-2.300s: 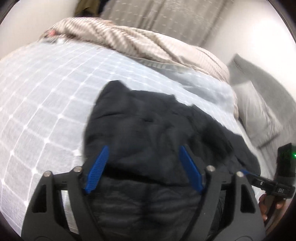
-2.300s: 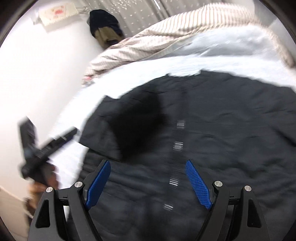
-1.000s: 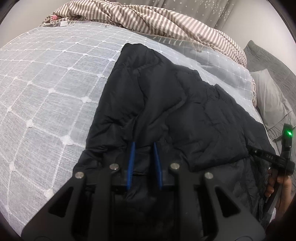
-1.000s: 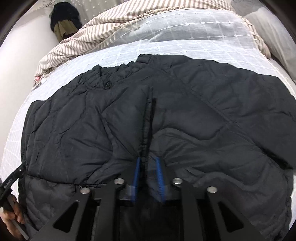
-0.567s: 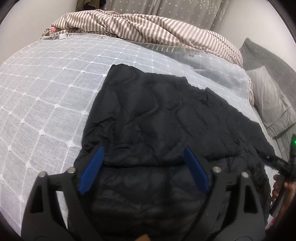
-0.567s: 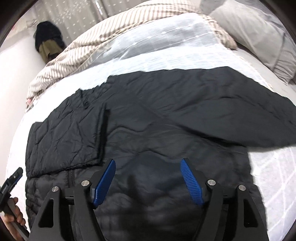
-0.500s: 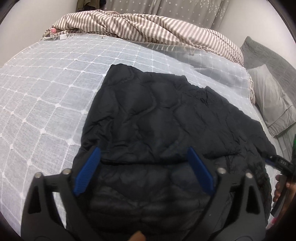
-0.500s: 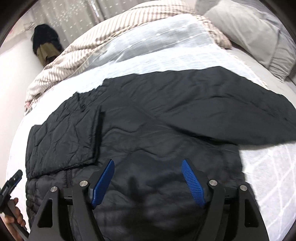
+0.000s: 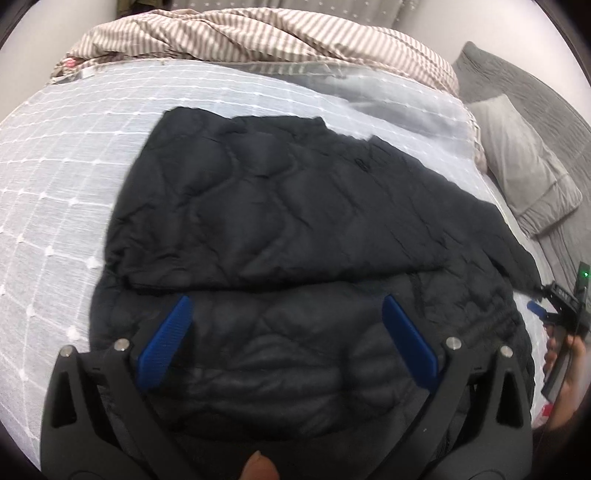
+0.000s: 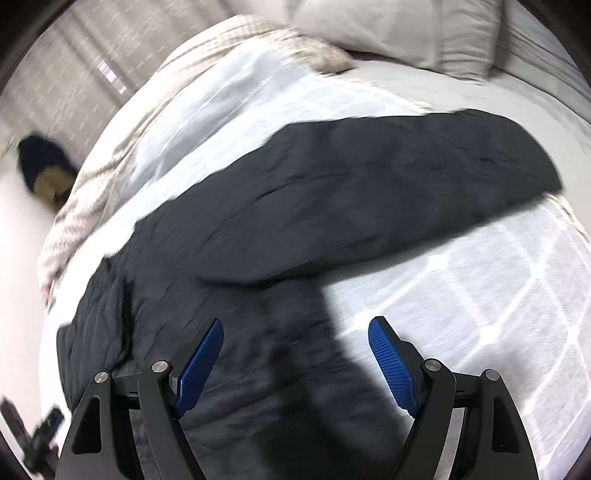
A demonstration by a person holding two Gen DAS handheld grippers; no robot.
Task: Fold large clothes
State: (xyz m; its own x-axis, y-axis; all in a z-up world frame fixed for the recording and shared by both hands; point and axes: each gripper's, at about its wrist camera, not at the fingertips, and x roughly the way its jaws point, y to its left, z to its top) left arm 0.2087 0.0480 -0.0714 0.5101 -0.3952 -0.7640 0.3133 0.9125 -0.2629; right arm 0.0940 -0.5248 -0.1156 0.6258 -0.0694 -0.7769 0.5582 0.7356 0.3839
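Observation:
A black quilted jacket [image 9: 295,206] lies flat on the bed, one sleeve folded across its body. My left gripper [image 9: 284,301] hovers above the jacket's lower part; its jaws are opening wide, with nothing pressed between the blue pads. In the blurred right wrist view the jacket's other sleeve [image 10: 443,166] stretches out to the right over the bedspread. My right gripper [image 10: 295,323] is above the jacket's right edge with its jaws opening, and it grips nothing. The right gripper also shows at the right edge of the left wrist view [image 9: 554,302], held by a hand.
A white checked bedspread [image 9: 55,184] covers the bed. A striped duvet [image 9: 258,33] is bunched along the far side. Grey pillows [image 9: 524,177] lie at the right. Dark clothing [image 10: 44,166] rests against the wall at the left.
Both grippers were shut on jacket fabric a second ago; both have let go and spread their jaws. The right gripper has swung right toward the outstretched sleeve. The left one drew back and rose.

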